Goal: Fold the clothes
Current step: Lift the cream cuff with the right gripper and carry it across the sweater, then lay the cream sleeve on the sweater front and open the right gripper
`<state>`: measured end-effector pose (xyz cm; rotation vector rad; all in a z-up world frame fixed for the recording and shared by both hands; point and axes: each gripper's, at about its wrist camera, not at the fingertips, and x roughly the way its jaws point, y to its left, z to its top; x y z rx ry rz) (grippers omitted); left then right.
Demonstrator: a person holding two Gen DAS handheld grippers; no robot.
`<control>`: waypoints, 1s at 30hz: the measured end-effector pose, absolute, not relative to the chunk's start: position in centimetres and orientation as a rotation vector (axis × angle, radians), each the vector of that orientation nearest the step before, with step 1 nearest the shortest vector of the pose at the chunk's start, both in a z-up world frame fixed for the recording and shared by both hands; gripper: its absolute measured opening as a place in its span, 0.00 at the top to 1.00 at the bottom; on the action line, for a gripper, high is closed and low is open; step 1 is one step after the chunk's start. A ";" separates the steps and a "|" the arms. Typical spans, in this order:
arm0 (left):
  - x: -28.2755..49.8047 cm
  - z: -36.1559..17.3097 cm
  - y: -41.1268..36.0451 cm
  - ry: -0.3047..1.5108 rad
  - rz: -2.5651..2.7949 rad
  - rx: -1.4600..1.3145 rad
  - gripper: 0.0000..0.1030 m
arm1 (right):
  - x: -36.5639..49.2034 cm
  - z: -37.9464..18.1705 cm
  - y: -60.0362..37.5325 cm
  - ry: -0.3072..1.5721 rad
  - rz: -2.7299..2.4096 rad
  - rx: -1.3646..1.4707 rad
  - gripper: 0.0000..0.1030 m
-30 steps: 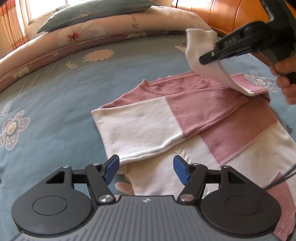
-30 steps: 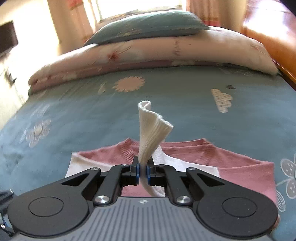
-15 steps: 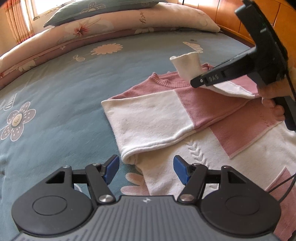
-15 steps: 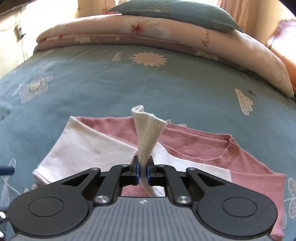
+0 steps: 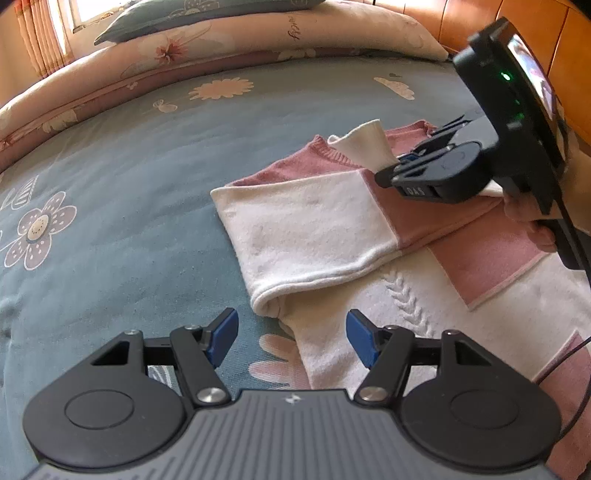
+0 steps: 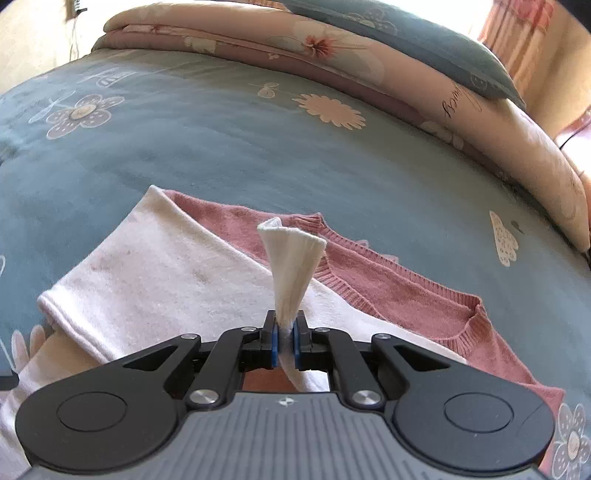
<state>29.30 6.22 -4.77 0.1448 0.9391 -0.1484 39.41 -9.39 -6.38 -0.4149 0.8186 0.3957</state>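
Note:
A pink and white knitted sweater (image 5: 413,236) lies flat on the blue flowered bedspread (image 5: 129,192). One sleeve (image 5: 310,236) is folded across its chest, white end to the left. My right gripper (image 6: 283,338) is shut on the white ribbed cuff (image 6: 291,258) of the other sleeve, which fans upward above the sweater's pink collar (image 6: 369,280). From the left wrist view that gripper (image 5: 406,162) hovers low over the sweater, a hand (image 5: 532,218) behind it. My left gripper (image 5: 291,338) is open just above the folded sleeve's near edge, nothing between its blue pads.
A rolled floral quilt (image 5: 221,40) and a blue pillow (image 5: 207,11) lie along the far side of the bed. A wooden headboard (image 5: 517,22) rises at the right. A thin cable (image 5: 565,365) trails across the sweater's lower right.
The right gripper has carried the white cuff down and leftward, low over the sweater's chest, and rolled. The left gripper has stayed put, still open.

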 end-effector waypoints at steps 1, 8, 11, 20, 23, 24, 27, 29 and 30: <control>29.4 -4.8 6.2 0.938 -0.149 0.146 0.37 | 39.2 -6.4 -9.4 0.818 0.400 -0.426 0.92; 29.9 -4.8 5.6 0.935 -0.144 0.147 0.37 | 38.2 -7.0 -9.0 0.808 0.418 -0.478 0.91; 30.0 -4.8 5.3 0.936 -0.153 0.157 0.35 | 38.0 -7.4 -8.8 0.804 0.425 -0.496 0.91; 30.2 -4.9 4.2 0.952 -0.163 0.188 0.35 | 37.3 -8.0 -8.1 0.815 0.494 -0.517 0.74; 30.4 -4.8 3.4 0.954 -0.174 0.210 0.35 | 36.7 -7.3 -8.4 0.811 0.540 -0.491 0.59; 30.5 -4.7 3.1 0.955 -0.178 0.218 0.35 | 36.5 -6.9 -8.8 0.808 0.549 -0.479 0.55; 30.8 -4.3 1.9 0.952 -0.190 0.239 0.35 | 36.2 -5.8 -10.7 0.811 0.546 -0.448 0.50; 31.2 -4.1 0.9 0.949 -0.199 0.255 0.35 | 36.1 -5.1 -12.5 0.808 0.514 -0.439 0.49; 31.4 -3.9 0.2 0.946 -0.205 0.264 0.35 | 36.0 -4.7 -13.7 0.807 0.494 -0.428 0.48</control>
